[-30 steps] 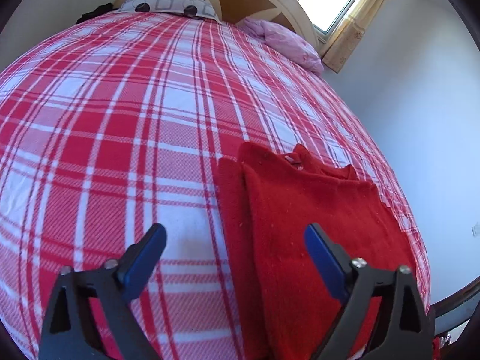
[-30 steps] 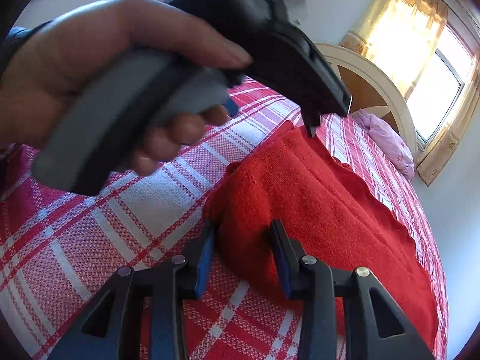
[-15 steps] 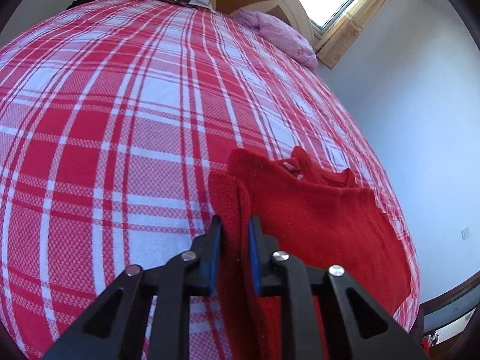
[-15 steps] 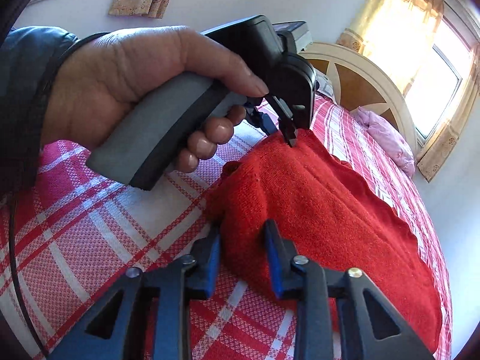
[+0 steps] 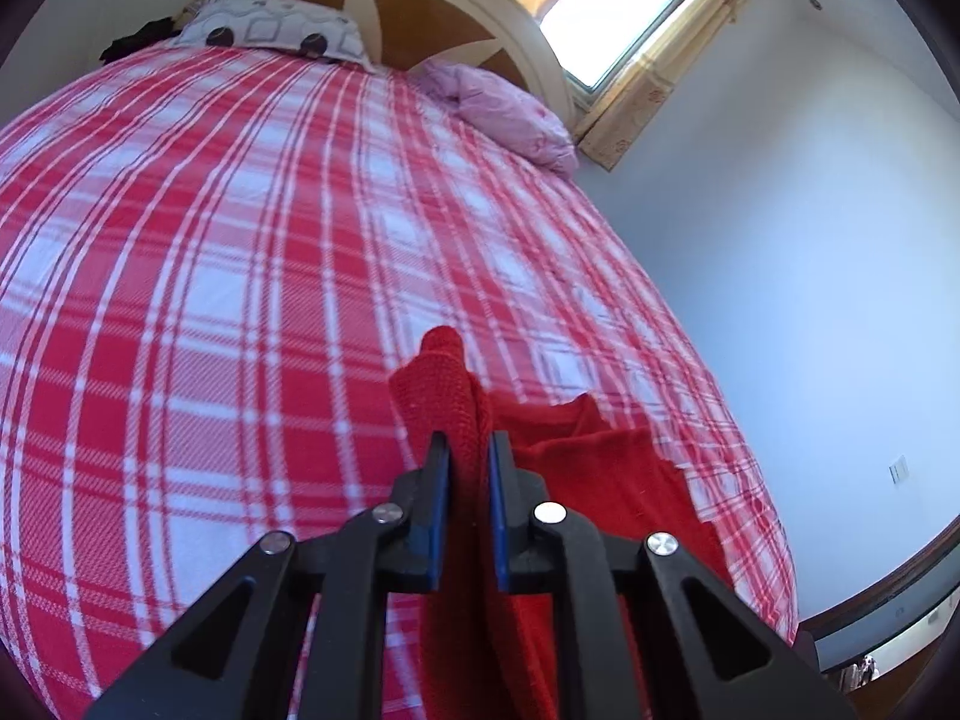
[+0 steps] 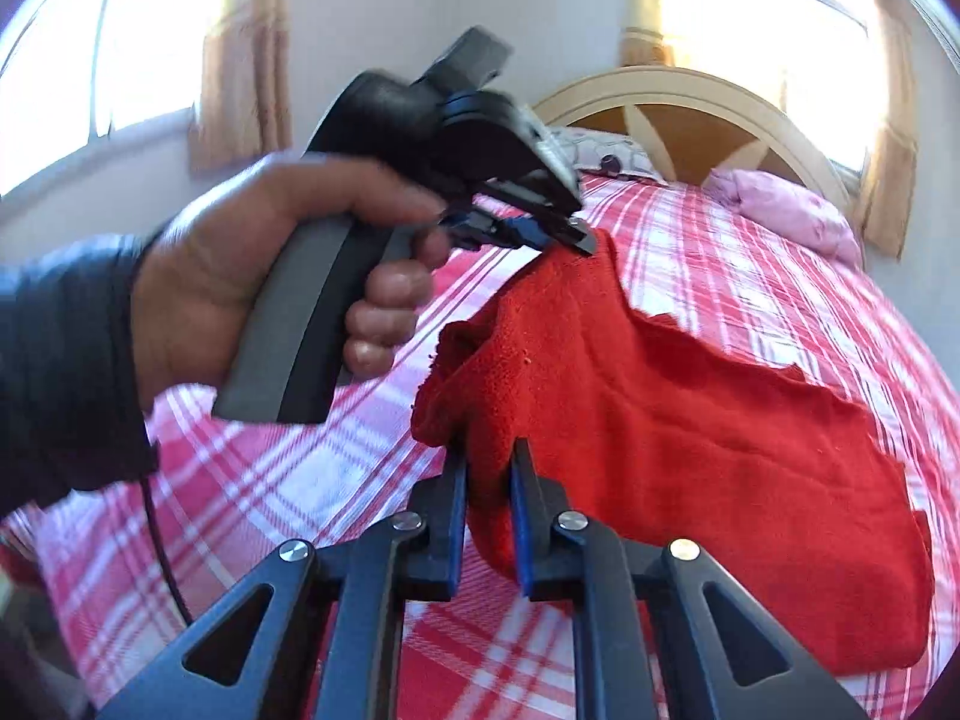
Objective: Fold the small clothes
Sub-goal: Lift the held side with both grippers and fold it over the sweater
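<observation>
Both grippers were clamped on the red sweater (image 6: pixel 690 420), which lay near the foot end of the plaid bed (image 5: pixel 240 240), well away from the headboard (image 5: pixel 420 6). A second earlier the left gripper (image 5: pixel 469 468) had its fingers wide apart above the sweater's edge; half a second ago they had come together on that edge, and now the pinched fold stood lifted off the bed, a ridge of knit sticking up between the blue pads (image 5: pixel 441 504). The right gripper (image 6: pixel 487 480) had been shut on a bunched corner all through and now held it raised, fabric draping down from it to the bed. In the right view the left hand (image 6: pixel 252 276) and its tool sat at the sweater's far corner, toward the headboard. So one long side of the sweater was up at two points, the rest flat on the bed. Likely this was the start of a fold: carry the lifted side across the flat part. Risk judged: thick knit could slip from a narrow pinch, or the layers could shift unevenly. A patterned pillow (image 5: pixel 270 30) and a pink pillow (image 5: pixel 498 102) sat by the headboard, far from the work.
</observation>
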`<state>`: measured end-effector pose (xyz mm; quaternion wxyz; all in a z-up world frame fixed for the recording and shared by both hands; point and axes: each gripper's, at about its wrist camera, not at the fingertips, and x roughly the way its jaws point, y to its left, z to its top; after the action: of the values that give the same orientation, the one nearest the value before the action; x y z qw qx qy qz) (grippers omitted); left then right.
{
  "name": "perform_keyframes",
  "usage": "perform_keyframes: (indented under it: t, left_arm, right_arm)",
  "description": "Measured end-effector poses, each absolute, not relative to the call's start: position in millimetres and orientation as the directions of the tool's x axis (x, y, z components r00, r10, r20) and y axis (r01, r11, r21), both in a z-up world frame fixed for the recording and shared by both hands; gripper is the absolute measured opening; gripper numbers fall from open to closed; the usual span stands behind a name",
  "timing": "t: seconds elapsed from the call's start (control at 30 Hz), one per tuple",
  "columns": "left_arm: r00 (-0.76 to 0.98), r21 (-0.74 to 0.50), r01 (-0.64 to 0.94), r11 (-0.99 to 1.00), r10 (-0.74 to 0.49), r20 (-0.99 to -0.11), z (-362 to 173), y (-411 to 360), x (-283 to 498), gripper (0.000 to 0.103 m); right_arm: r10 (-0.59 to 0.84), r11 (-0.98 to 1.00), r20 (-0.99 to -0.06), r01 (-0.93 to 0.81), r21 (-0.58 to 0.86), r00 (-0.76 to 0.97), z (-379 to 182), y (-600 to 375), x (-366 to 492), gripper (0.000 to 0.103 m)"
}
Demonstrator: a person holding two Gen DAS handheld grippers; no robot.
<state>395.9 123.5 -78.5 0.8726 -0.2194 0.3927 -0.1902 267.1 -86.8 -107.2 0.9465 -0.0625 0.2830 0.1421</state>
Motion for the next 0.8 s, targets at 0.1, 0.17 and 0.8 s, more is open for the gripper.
perform_keyframes:
  t: [0.1,0.17,0.8]
  left_arm:
    - [0.623,-0.538,0.191,0.821,-0.525,-0.579,-62.8,101.2,403.4,0.012]
    - [0.623,-0.541,0.209,0.814,-0.538,-0.568,-54.4,85.9,407.0,0.012]
    - [0.494,-0.492,0.339,0.802,-0.597,-0.632,-51.7,-85.6,448.4,0.012]
  right_arm:
    - [0.250,0.960,-0.532,-0.277,0.030,0.809,-93.2,-117.5,264.4,0.012]
    - [0.269,0.961,-0.518,-0.261,0.090,0.812,-84.9,-143.5,260.9,0.011]
    - [0.322,0.867,-0.478,-0.052,0.496,0.817,-93.6,-327.5,232.2,0.007]
